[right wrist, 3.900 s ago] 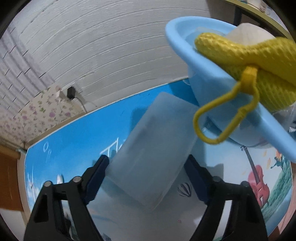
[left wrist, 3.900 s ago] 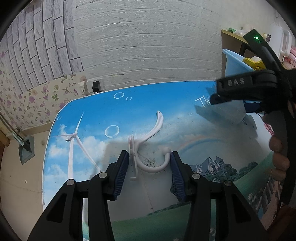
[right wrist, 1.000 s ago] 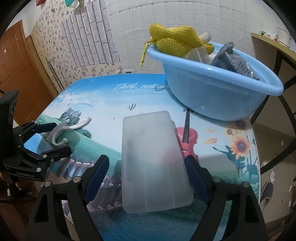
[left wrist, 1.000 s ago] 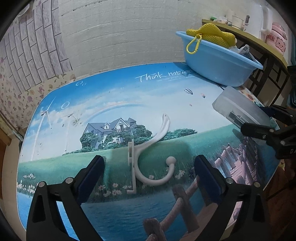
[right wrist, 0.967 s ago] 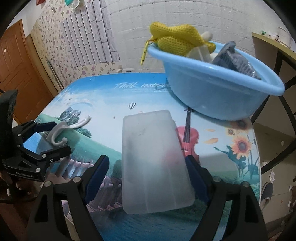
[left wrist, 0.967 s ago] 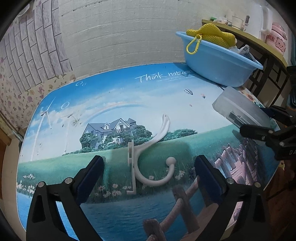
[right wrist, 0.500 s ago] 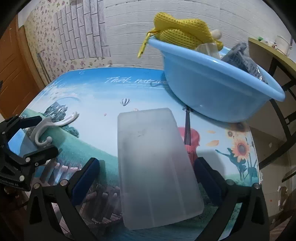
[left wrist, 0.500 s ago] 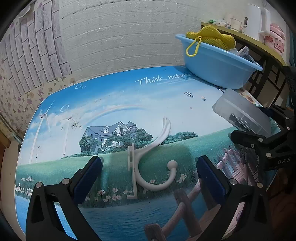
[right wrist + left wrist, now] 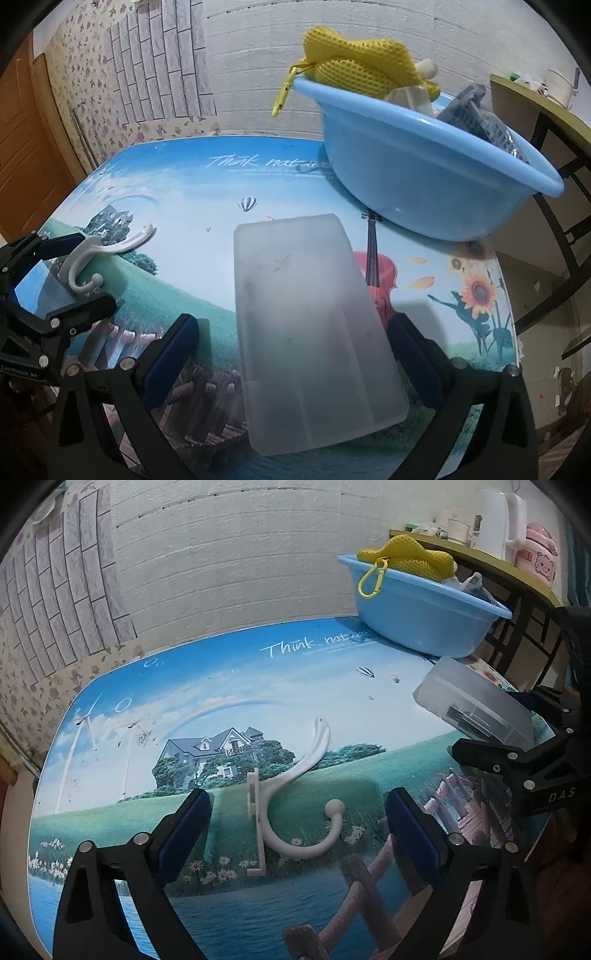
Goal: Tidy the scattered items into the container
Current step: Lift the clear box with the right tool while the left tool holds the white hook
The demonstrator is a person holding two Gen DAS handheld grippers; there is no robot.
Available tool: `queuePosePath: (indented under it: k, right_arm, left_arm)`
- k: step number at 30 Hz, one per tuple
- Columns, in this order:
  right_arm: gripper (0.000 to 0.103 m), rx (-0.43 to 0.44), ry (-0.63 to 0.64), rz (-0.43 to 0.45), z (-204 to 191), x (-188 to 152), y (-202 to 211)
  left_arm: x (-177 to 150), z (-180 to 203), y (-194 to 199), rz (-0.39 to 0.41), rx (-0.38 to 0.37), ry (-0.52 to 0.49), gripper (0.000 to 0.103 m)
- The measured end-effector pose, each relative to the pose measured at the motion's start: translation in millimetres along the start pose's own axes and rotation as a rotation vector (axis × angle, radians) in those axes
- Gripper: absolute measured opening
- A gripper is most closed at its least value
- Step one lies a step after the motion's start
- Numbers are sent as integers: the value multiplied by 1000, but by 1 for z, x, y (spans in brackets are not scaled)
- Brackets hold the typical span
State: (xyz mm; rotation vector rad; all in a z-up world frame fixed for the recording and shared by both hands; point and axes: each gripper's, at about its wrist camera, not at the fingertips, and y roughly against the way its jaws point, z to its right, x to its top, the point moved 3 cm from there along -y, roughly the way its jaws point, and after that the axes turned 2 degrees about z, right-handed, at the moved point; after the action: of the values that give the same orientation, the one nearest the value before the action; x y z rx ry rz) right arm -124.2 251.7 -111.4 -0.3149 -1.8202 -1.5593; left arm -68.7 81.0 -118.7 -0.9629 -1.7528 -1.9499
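A white plastic coat hook [image 9: 258,812] lies flat on the picture-printed table [image 9: 221,686]. My left gripper [image 9: 298,797] straddles it, and its jaws are closing with both pads still apart from the hook. The frosted clear plastic box [image 9: 310,325] lies near the table's front right edge. My right gripper [image 9: 293,325] stands wide open around the box, with gaps on both sides. The blue basin [image 9: 413,166] sits at the far right corner, with a yellow mesh bag [image 9: 354,66] over its rim. The right wrist view shows the hook [image 9: 122,245] inside the left gripper [image 9: 74,273].
The basin [image 9: 417,605] also holds a grey item [image 9: 476,110]. Behind it stands a shelf with a white kettle [image 9: 495,513]. The right gripper [image 9: 506,725] and the box [image 9: 476,709] are close on the right. A wooden door [image 9: 22,129] stands at left.
Several seconds ago the left jaws were tight around the hook farther back, and the box lay beside the basin. Over the last second the right jaws widened; the left jaws widened, then narrowed slightly.
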Motion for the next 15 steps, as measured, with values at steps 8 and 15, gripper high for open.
queuePosePath:
  k: [8, 15]
  right_arm:
    - [101, 15, 14, 5, 1, -2, 3]
    - [64, 23, -3, 35, 6, -1, 11]
  left_arm:
    - [-2, 1, 6, 46, -20, -8, 63]
    - [-1, 5, 9, 53, -17, -25, 50]
